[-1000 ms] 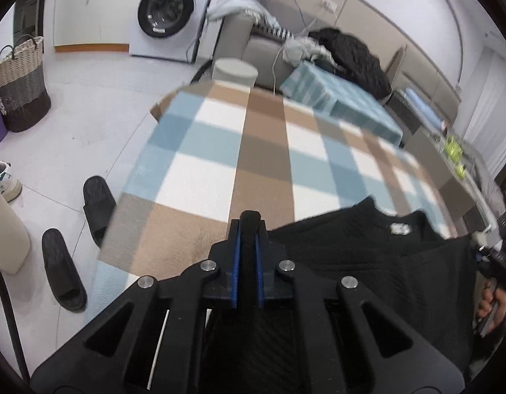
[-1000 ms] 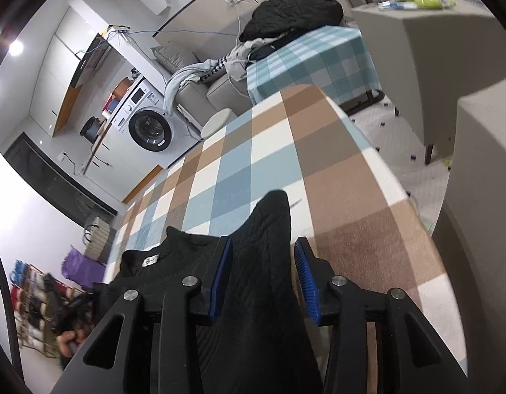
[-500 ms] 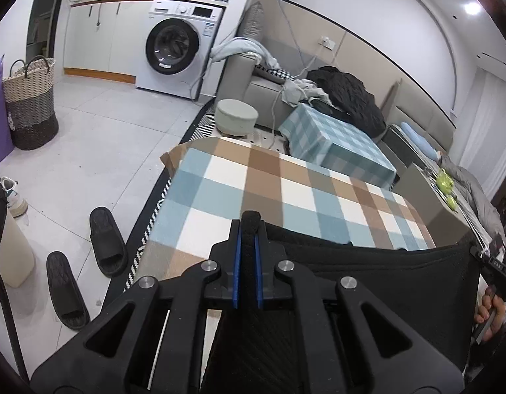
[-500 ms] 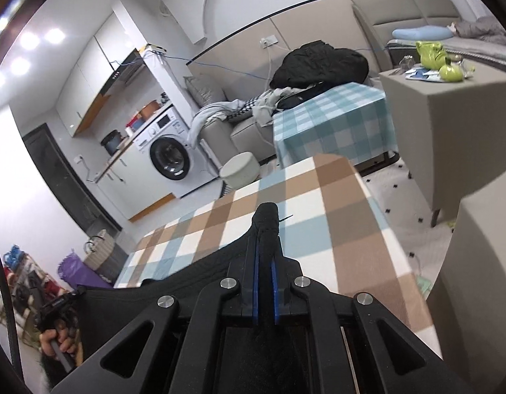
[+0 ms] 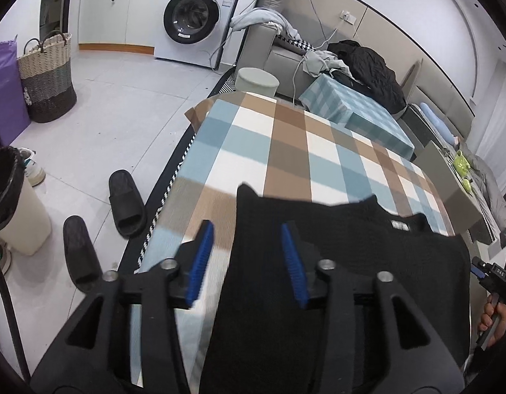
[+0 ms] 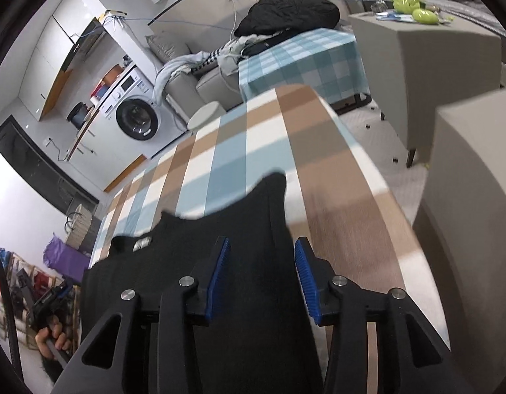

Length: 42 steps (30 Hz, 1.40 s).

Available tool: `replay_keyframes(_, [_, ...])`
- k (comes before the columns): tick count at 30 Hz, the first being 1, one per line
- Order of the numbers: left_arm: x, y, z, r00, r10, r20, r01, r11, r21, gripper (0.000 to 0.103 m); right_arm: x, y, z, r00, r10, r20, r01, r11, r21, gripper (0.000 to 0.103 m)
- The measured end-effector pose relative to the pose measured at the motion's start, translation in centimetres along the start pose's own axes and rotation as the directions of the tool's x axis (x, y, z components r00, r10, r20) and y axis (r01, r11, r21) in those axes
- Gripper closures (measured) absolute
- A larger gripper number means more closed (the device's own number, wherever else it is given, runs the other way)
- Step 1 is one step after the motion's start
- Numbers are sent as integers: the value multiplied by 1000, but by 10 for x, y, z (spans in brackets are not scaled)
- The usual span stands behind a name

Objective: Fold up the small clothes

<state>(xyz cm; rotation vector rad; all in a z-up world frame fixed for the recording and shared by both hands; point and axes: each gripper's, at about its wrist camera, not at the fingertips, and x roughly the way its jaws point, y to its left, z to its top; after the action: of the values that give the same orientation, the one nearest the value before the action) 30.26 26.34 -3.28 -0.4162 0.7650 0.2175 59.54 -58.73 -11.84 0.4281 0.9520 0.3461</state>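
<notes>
On the checked table (image 5: 286, 151) we see the black sweater (image 5: 351, 262) lying flat, collar label facing up. Our left gripper (image 5: 248, 259) and right gripper (image 6: 262, 274) have both just opened their blue fingers (image 5: 200, 259) partway; a corner of the sweater sits loose between each pair, and the pads do not press on it.

I am working in a lived-in home: a front-loading washing machine (image 5: 190, 16) under a counter, a grey sofa (image 5: 279, 52) heaped with clothes, a woven laundry basket (image 5: 47, 78), slippers (image 5: 126, 203) on the tiled floor, and a checked cloth-covered surface (image 5: 286, 151).
</notes>
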Motion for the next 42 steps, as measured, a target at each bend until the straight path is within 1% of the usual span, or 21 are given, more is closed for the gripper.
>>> replay_keyframes(1, [-8,-1,-6,1000,-1,6,1,1000,2,51,-4,0,-6,1000,-4,-7,4,1000,1,59])
replay_keyframes(3, [-26,-4,-21,1000,-9,18,9,1000,22,48,-16,0,-23,1000,-9,-17,9,1000,-5,52])
replay_keyframes(4, [-34,-7,-28,1000,-11,22,11,999,34,46,-23,2,-31,1000,-9,-22,9,1000,-15,51])
replay_keyframes(7, [-61,-21,-53,1000,-12,21,10,996,90,32,-44,9,-55,1000,-5,-22,4,998,-61,42])
replay_keyframes(9, [-74,-30,-68,999,-23,31,19,992,123,28,-56,15,-71,1000,-2,-27,-1,995,-98,29])
replay_keyframes(10, [-81,-35,-75,999,-28,33,23,990,140,23,-63,18,-81,1000,4,-23,-7,993,-114,26])
replay_keyframes(12, [-94,-47,-93,999,-39,33,33,983,179,21,-72,22,-95,1000,9,-22,-12,990,-142,17])
replay_keyframes(14, [-103,-57,-110,999,-42,27,35,976,216,18,-80,26,-111,1000,7,-21,-10,986,-168,13])
replay_keyframes(17, [-113,-66,-132,999,-42,26,34,970,239,14,-89,26,-133,1000,-4,-21,0,984,-177,10])
replay_keyframes(22, [-123,-69,-164,999,-43,5,41,972,233,14,-98,22,-164,998,-49,-26,43,979,-198,10])
replay_keyframes(26, [-128,-66,-187,998,-55,-6,55,972,227,14,-110,11,-180,1000,-15,-25,11,988,-157,10])
replay_keyframes(30, [-130,-59,-201,996,-78,-32,83,978,190,14,-122,3,-193,1000,-12,-1,12,991,-135,10])
replay_keyframes(33, [-137,-53,-207,997,-77,-28,81,981,175,14,-119,-3,-197,1000,-15,-6,14,993,-114,10])
replay_keyframes(34, [-139,-52,-208,997,-73,-23,75,982,173,14,-118,-4,-197,1000,-16,-9,15,994,-106,11])
replay_keyframes(35, [-142,-50,-209,997,-72,-19,74,982,171,14,-116,-5,-198,1000,-8,-10,7,995,-96,15])
replay_keyframes(36, [-144,-47,-210,997,-74,-16,75,983,169,14,-115,-7,-198,1000,4,-11,-5,996,-83,23])
replay_keyframes(37, [-145,-45,-210,997,-73,-13,74,984,164,14,-114,-8,-198,1000,12,-7,-13,997,-72,26])
replay_keyframes(38, [-148,-42,-211,998,-69,-11,70,985,156,14,-115,-7,-197,1000,17,1,-17,997,-70,39])
replay_keyframes(39, [-150,-39,-212,998,-68,-8,68,986,150,14,-116,-6,-198,1000,29,1,-29,997,-73,63])
replay_keyframes(40, [-152,-36,-212,998,-69,-3,69,987,145,14,-117,-3,-199,999,34,5,-33,996,-84,74])
replay_keyframes(42, [-155,-31,-213,998,-63,4,61,989,135,14,-128,5,-202,997,47,61,-38,989,-145,84])
